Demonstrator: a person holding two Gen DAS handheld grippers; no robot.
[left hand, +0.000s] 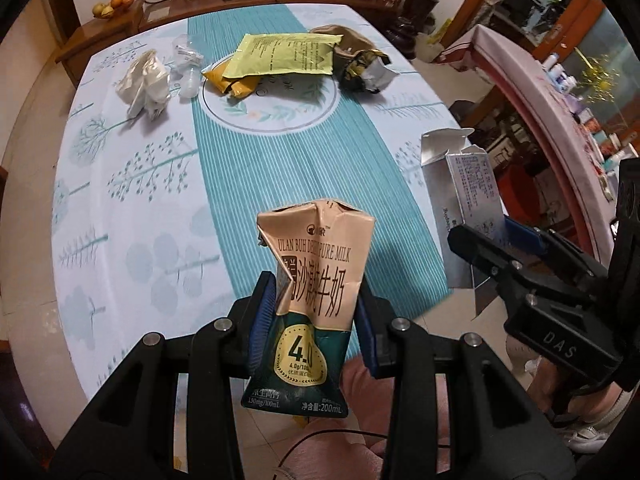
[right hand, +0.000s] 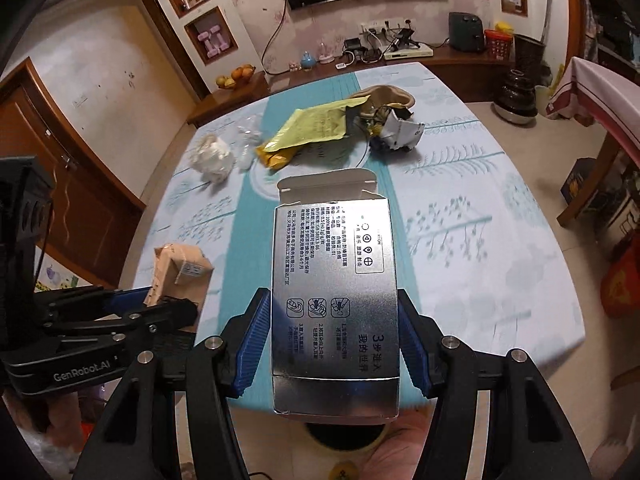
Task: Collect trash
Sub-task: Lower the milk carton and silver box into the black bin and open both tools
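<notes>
1. My left gripper (left hand: 316, 316) has its jaws clamped on a crumpled milk carton (left hand: 310, 300), blue pads pressing both sides. It's lifted off the table (left hand: 132, 208), over the near edge.
2. My right gripper (right hand: 334, 340) is clamped on a silver box (right hand: 334, 292) with its far flap open, held above the near edge of the table too.
3. Both grippers sit side by side, near each other but apart; each shows up in the other's wrist view.
4. Step, as I judge it: both hands loaded, carry phase. Drop-off comes next.
5. No bin visible in either view, so I can't tell where to dump. The next move calls for swinging off the table toward wherever the trash goes, then opening the jaws one at a time.
6. Left on the table at the far end: white crumpled wrapper (left hand: 146, 80), clear plastic bits (left hand: 186, 68), yellow-green pouch (left hand: 284, 56) over an orange packet (left hand: 224, 80), brown crumpled bag (left hand: 344, 40), torn foil pack (left hand: 370, 72).
7. So roughly early-to-mid progress; several more trips needed.
8. Risk: the carton is soft and dented, so it could slip.
</notes>
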